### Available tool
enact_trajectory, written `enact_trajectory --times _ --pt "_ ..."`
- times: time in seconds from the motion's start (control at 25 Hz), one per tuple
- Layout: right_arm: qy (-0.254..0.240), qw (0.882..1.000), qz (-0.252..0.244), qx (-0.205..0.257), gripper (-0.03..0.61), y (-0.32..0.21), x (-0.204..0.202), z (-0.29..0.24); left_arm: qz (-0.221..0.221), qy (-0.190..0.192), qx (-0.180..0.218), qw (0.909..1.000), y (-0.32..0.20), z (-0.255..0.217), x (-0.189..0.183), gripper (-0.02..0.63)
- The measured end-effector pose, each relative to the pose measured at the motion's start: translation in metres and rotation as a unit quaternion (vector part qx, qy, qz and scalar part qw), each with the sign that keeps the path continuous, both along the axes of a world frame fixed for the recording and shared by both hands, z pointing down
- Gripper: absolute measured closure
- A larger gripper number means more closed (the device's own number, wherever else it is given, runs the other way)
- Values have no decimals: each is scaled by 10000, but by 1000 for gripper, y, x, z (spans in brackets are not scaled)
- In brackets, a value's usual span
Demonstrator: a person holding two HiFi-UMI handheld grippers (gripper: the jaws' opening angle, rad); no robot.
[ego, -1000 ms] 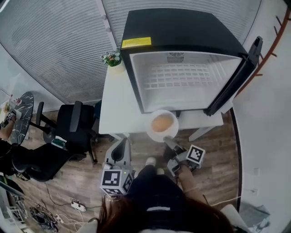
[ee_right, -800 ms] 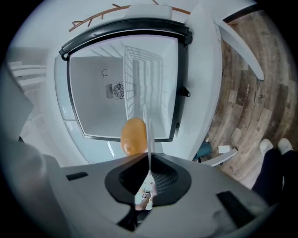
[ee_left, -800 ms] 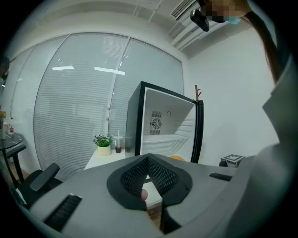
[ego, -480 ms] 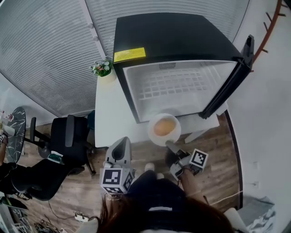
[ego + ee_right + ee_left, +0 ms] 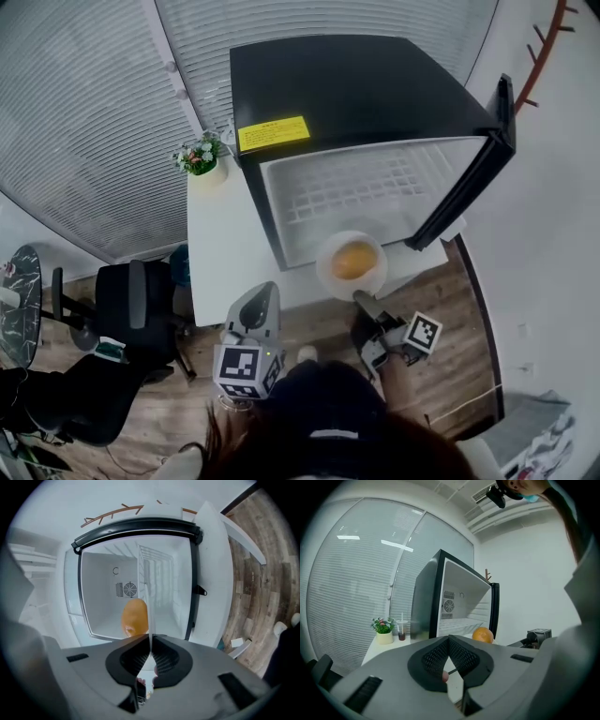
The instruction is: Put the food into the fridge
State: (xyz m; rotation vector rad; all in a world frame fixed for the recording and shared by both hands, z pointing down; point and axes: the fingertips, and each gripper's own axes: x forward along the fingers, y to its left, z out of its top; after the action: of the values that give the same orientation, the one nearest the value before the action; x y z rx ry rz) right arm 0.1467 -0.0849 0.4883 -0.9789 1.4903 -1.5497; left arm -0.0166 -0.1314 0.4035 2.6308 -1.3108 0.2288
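Note:
A small black fridge (image 5: 356, 103) stands on a white table (image 5: 220, 244) with its door (image 5: 469, 178) swung open to the right and its white inside bare. My right gripper (image 5: 367, 302) is shut on the near rim of a white plate (image 5: 330, 279) that carries a round orange piece of food (image 5: 354, 260). The plate hangs just in front of the fridge's lower lip. In the right gripper view the plate (image 5: 150, 597) shows edge-on between the jaws, with the food (image 5: 135, 617) beside it. My left gripper (image 5: 265, 291) is shut and holds nothing, left of the plate.
A small potted plant (image 5: 199, 156) and a cup of drink (image 5: 402, 631) stand on the table left of the fridge. A black office chair (image 5: 131, 300) stands on the wooden floor at the left. Window blinds run behind the table.
The plate with the food has moved up closer to the fridge's opening in my right gripper. My left gripper has shifted a little alongside it.

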Motion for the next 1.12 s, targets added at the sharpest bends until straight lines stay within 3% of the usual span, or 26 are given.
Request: enact_trajectory --times 0.4,1.12 --pt "-59 9994 267 218 568 -15 20 -22 -7 99 -34 9999 -13 2 2 614" --pt "-145 9986 -410 310 568 -63 50 -48 -724 141 -43 9973 -31 0 31 614"
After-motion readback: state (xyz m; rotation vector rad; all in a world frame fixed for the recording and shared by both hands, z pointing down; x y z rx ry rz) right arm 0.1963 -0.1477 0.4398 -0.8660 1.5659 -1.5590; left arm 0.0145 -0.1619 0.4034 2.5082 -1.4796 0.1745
